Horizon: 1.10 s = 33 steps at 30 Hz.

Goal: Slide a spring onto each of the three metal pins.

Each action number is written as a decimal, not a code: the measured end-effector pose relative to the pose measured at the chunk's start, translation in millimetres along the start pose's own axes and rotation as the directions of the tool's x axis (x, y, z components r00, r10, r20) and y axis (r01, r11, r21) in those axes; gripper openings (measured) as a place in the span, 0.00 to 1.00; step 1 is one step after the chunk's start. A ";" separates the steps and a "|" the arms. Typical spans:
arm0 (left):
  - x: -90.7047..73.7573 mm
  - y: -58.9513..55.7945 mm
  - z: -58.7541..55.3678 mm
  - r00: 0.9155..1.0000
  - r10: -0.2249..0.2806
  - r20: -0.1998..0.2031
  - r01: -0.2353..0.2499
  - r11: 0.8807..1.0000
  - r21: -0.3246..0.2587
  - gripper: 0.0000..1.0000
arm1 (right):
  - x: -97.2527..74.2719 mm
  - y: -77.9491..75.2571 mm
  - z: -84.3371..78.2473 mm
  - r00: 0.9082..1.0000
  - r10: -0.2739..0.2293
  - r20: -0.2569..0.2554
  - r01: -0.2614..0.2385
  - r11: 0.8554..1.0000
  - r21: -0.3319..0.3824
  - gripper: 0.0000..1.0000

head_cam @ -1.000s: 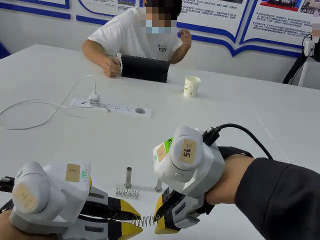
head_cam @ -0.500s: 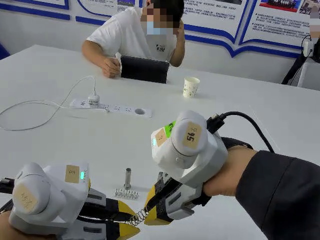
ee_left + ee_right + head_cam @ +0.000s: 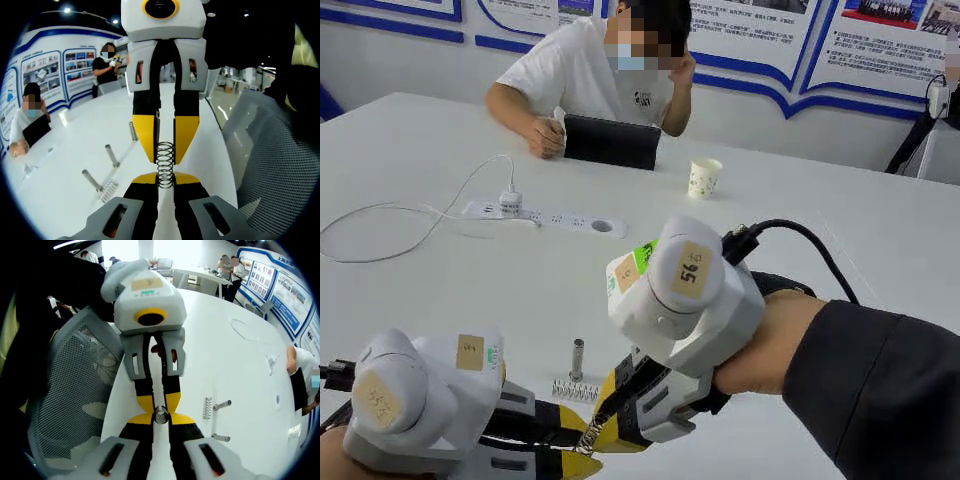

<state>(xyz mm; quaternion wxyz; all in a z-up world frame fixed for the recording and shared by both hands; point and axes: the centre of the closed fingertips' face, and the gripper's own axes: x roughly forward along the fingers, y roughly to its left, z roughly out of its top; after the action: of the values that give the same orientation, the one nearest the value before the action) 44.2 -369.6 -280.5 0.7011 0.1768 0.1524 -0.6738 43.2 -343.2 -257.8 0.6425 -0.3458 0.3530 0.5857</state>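
A small metal spring [image 3: 588, 440] spans the gap between my two grippers, low over the white table [image 3: 800, 230]. My left gripper [image 3: 575, 445] is shut on one end, its yellow tips pinching the coil [image 3: 165, 167]. Facing it tip to tip, my right gripper [image 3: 605, 430] is shut on the other end, which I see end-on [image 3: 160, 413]. An upright metal pin [image 3: 577, 357] stands just beyond, with a second spring [image 3: 575, 389] lying at its base. A bare pin [image 3: 111, 155] stands close by, and a coiled piece [image 3: 133, 131] shows behind the right gripper's finger.
A person sits at the far side with a dark tablet [image 3: 610, 139]. A paper cup [image 3: 704, 175] and a white power strip [image 3: 545, 214] with a looping cable lie mid-table. A mesh chair [image 3: 270, 150] is at the near edge.
My right gripper has moved left and up towards the left gripper, so the visible span of spring between them has shortened. The pin and the lying spring have not moved.
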 end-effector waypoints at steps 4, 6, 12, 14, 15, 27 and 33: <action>0.2 0.1 0.6 1.000 0.001 0.002 -0.001 1.000 0.000 0.10 | 0.1 0.2 1.9 1.000 0.001 0.000 -0.001 1.000 -0.005 0.12; 0.5 0.0 0.7 1.000 0.002 0.002 -0.002 1.000 0.000 0.10 | 0.4 0.1 2.3 1.000 0.002 -0.003 -0.002 1.000 -0.006 0.12; 1.5 0.6 0.4 1.000 0.004 0.004 -0.004 1.000 -0.003 0.10 | 1.2 -0.2 2.8 1.000 0.003 -0.005 -0.003 1.000 -0.008 0.12; 1.8 1.2 0.9 1.000 0.008 0.008 -0.008 1.000 -0.002 0.11 | 0.9 -0.7 2.2 1.000 0.003 -0.011 -0.003 1.000 -0.005 0.12; 1.9 1.0 1.3 1.000 0.007 0.010 -0.007 1.000 -0.005 0.11 | 0.6 -0.8 2.2 1.000 0.003 -0.011 -0.003 1.000 -0.004 0.12; -4.2 6.5 0.3 0.999 0.034 0.019 -0.034 0.999 -0.039 0.24 | -5.1 -6.7 -4.1 1.000 -0.013 -0.028 0.013 1.000 0.004 0.12; -11.9 12.3 -0.9 0.998 0.059 0.021 -0.057 0.996 -0.061 0.30 | -11.3 -13.9 -10.4 0.999 -0.031 -0.034 0.032 0.999 0.018 0.12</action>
<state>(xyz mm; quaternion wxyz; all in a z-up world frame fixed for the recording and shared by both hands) 56.0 -358.2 -275.5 0.7270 0.1523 0.1594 -0.6502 55.8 -358.9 -253.1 0.6487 -0.3552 0.3637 0.5663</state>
